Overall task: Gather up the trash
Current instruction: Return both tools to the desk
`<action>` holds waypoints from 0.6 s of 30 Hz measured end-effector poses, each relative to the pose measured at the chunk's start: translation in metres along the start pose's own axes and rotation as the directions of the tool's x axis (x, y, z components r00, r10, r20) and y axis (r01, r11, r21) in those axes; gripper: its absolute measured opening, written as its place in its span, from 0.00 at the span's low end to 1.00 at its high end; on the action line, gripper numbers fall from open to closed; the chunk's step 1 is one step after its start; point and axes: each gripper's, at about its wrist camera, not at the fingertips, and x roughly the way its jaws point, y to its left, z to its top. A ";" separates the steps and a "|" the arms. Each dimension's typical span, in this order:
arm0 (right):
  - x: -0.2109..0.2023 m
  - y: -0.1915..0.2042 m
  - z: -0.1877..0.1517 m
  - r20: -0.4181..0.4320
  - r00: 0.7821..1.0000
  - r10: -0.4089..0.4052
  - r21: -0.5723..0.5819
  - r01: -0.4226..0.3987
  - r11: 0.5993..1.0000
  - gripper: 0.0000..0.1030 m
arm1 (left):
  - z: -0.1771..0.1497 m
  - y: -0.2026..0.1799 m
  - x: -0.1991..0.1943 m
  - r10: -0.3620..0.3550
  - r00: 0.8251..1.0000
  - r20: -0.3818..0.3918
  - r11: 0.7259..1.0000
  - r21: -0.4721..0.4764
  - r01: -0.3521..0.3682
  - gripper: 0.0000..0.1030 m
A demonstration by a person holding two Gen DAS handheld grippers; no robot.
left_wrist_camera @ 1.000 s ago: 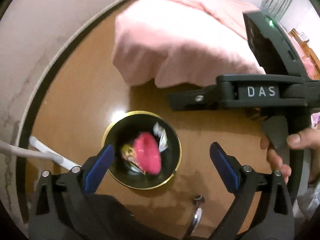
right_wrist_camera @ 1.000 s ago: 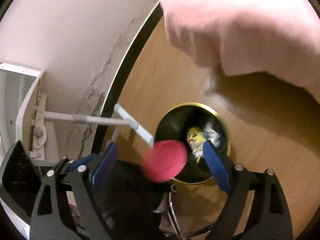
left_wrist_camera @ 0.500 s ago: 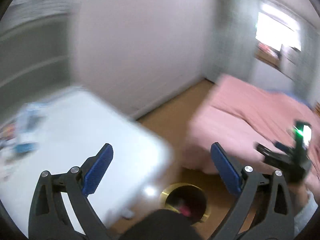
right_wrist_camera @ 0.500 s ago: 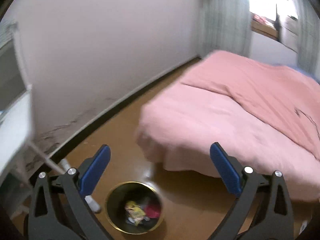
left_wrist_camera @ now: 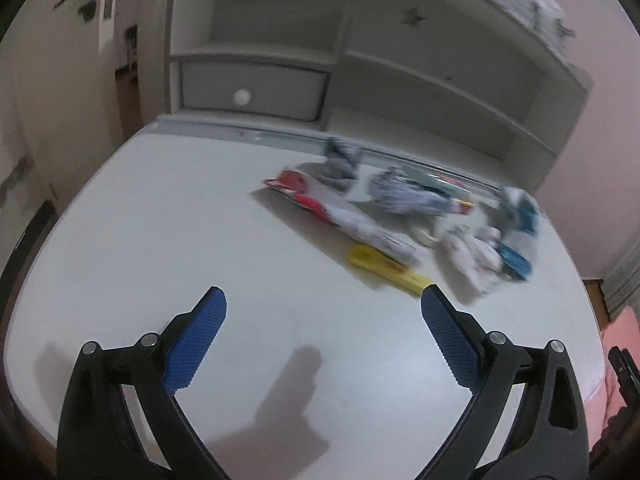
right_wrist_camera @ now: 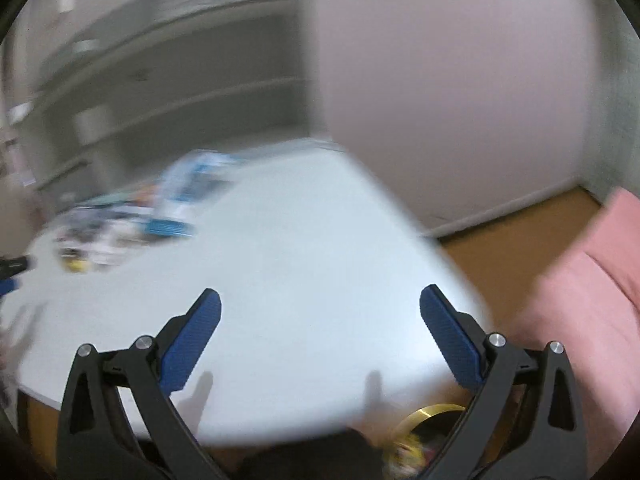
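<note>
Both grippers hang over a white table [left_wrist_camera: 168, 216]. The left gripper [left_wrist_camera: 323, 312] has its jaws spread wide with nothing between them. The right gripper [right_wrist_camera: 320, 314] has just been opening its jaws, which stand wide and empty. The trash [left_wrist_camera: 384, 216], crumpled wrappers and packets, lies in a loose heap on the table's far side. A gold-rimmed bin [right_wrist_camera: 430, 410] shows on the floor below the table edge, beside a pink bed [right_wrist_camera: 592, 288].

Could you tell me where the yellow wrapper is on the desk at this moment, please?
In the left wrist view the yellow wrapper lies flat on the white desk, right of centre, at the near edge of the litter pile against a red-and-white packet.
</note>
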 end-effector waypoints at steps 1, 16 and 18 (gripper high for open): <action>0.004 0.017 0.005 0.001 0.998 0.055 -0.023 -0.055 0.998 0.93 | 0.004 -0.001 0.004 -0.010 1.000 -0.008 1.000 0.002 0.010 0.92; 0.116 0.205 0.052 -0.230 0.911 0.341 -0.307 -0.401 0.863 0.82 | 0.065 -0.017 0.107 -0.053 0.985 -0.163 0.988 0.133 0.076 0.77; 0.131 0.219 0.054 -0.260 0.911 0.320 -0.339 -0.396 0.853 0.77 | 0.068 -0.013 0.107 -0.045 0.986 -0.161 0.987 0.145 0.068 0.64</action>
